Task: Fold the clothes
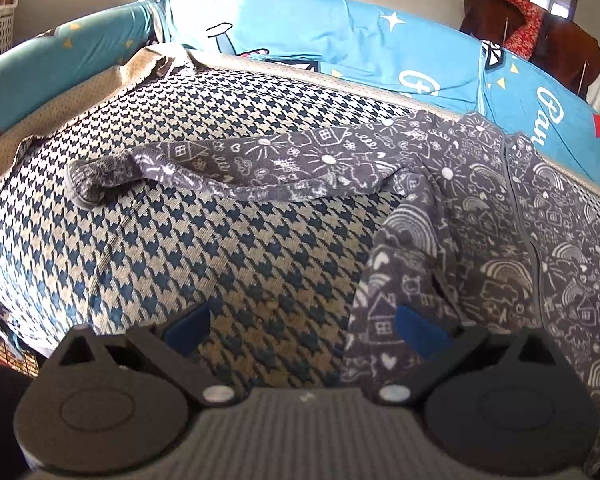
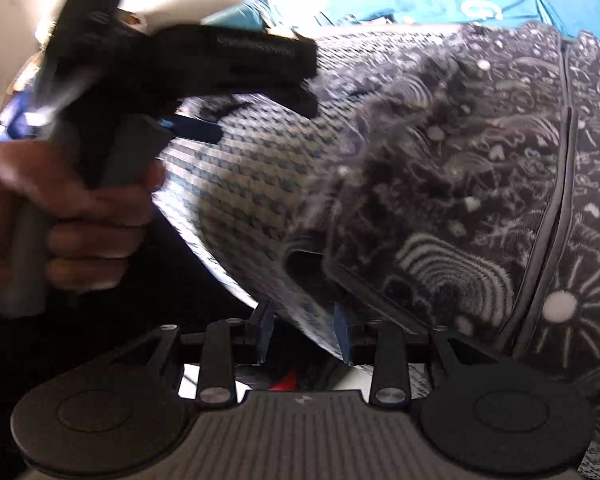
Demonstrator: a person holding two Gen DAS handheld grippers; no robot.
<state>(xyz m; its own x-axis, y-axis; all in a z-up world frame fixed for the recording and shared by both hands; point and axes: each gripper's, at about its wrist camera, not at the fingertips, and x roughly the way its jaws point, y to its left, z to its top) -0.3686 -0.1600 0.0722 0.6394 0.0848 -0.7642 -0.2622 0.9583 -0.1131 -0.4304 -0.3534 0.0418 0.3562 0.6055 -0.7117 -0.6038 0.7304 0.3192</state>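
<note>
- Left gripper [image 1: 304, 330], low centre of its own view, hangs with its blue pads spread wide and nothing between them.
- Right gripper [image 2: 304, 334], bottom centre of its view, stands partly apart and empty.
- Grey doodle-print sleepsuit [image 1: 480, 216] lies flat at right on the houndstooth mat [image 1: 180, 248], one sleeve [image 1: 220, 168] stretched toward the left.
- At left in the right view, a hand [image 2: 72, 220] grips the other gripper's handle.

Fuzzy fleece garment [image 1: 480, 208] on coarse woven houndstooth cover [image 1: 180, 248].
</note>
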